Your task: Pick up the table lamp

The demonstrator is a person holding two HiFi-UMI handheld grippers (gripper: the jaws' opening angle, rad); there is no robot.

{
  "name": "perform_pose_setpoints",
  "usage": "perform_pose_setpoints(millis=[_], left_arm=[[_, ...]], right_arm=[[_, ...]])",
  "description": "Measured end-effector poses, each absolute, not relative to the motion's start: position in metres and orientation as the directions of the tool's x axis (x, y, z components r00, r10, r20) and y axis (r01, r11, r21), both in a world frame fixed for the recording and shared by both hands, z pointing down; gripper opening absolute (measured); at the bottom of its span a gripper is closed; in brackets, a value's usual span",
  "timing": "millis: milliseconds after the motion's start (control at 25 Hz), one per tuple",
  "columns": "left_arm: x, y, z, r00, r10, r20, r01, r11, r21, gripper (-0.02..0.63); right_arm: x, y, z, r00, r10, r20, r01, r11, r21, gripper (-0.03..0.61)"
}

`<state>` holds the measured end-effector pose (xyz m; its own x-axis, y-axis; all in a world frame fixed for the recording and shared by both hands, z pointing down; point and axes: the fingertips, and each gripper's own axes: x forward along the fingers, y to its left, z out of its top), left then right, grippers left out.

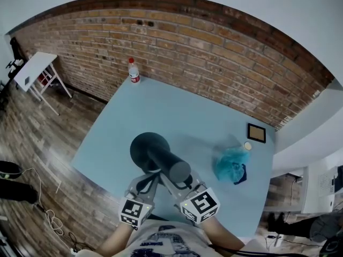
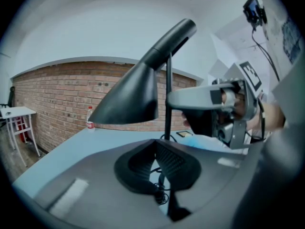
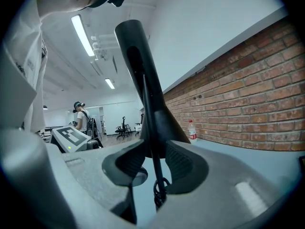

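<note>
At the near edge of the blue table, table lamp stands on its base: left gripper pinched on the thin stem, probably steadying it, right gripper spread wide around it, likely lining up a hold.

No words or numbers could be read. The bottle carried a red label — too small to make out — and the marker cubes showed only black-and-white square patterns, with no letters on them.
</note>
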<state>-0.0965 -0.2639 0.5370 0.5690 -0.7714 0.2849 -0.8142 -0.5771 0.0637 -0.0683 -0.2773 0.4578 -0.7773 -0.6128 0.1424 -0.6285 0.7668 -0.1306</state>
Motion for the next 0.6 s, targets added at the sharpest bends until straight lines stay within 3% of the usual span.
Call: perform_pose_setpoints(millis=[320,600], left_arm=[[-0.098,-0.262,0.542,0.567,-0.766,0.303,-0.818,-0.567,0.095,-0.009],[-0.098,-0.256,0.553,0.574,-0.757,0.312,-0.812,-0.576,0.095,-0.009]], right_arm=[[-0.069,-0.282,0.453,-0.793,-0.599,0.115,-0.61,0.783,-0.126,0.119],[-0.074,-0.28,0.453,-0.82,-0.562,0.109,-0.572,0.81,-0.132,0.055]])
